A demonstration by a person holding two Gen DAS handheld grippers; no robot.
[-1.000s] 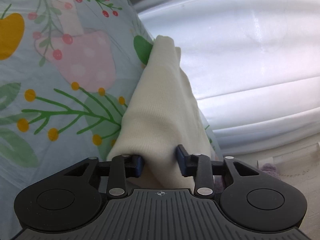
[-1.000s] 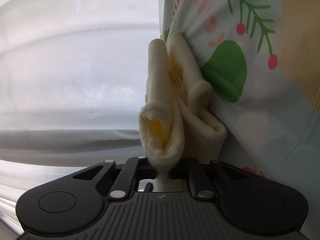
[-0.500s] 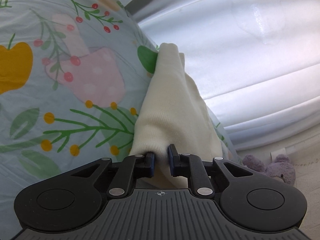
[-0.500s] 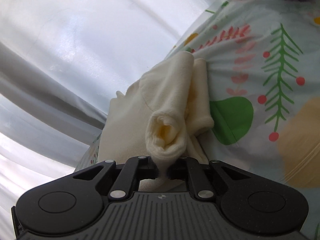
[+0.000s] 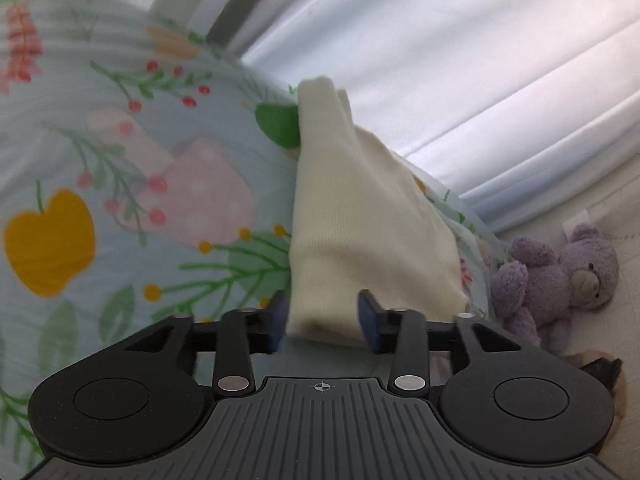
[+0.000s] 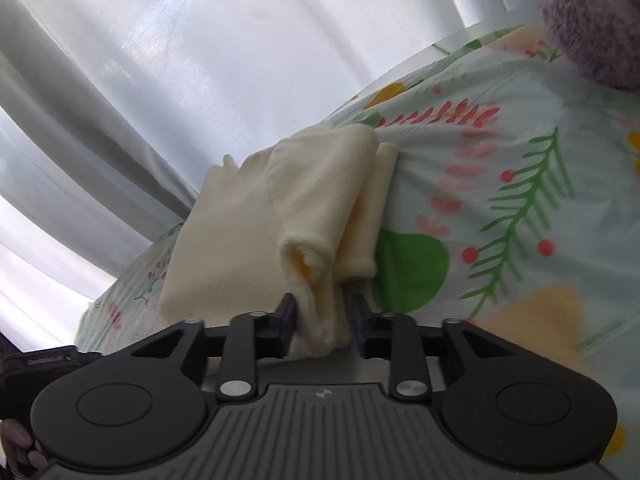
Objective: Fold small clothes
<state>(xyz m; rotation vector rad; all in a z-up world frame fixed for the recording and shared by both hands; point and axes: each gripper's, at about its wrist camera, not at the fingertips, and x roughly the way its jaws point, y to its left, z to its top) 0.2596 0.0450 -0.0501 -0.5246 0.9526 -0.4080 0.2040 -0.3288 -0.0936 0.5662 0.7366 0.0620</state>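
Both sets of jaws have just been opening since the earlier frames, when each was pinched shut on the cloth, and both views have tipped so that the floral sheet lies lower and flatter in the picture. On the left, the left gripper (image 5: 323, 320) now stands about half open; the near end of the cream garment (image 5: 360, 216) lies between its blue pads (image 5: 370, 326), close to the left pad but with a clear gap at the right one, so nothing is clamped. From there the garment lies folded in a long strip running away over the floral bedsheet (image 5: 120, 200), near the edge by the white curtain (image 5: 460, 60). A purple teddy bear (image 5: 560, 276) sits on the pale floor beyond that edge. On the right, the right gripper (image 6: 323, 326) is likewise parted to about half its reach, with a rolled, sleeve-like end of the cream garment (image 6: 280, 208) hanging loosely between its fingers; whether the cloth brushes the pads I cannot tell. The rest of the folded stack rests on the floral bedsheet (image 6: 520, 200) with the white curtain (image 6: 180, 60) behind it.
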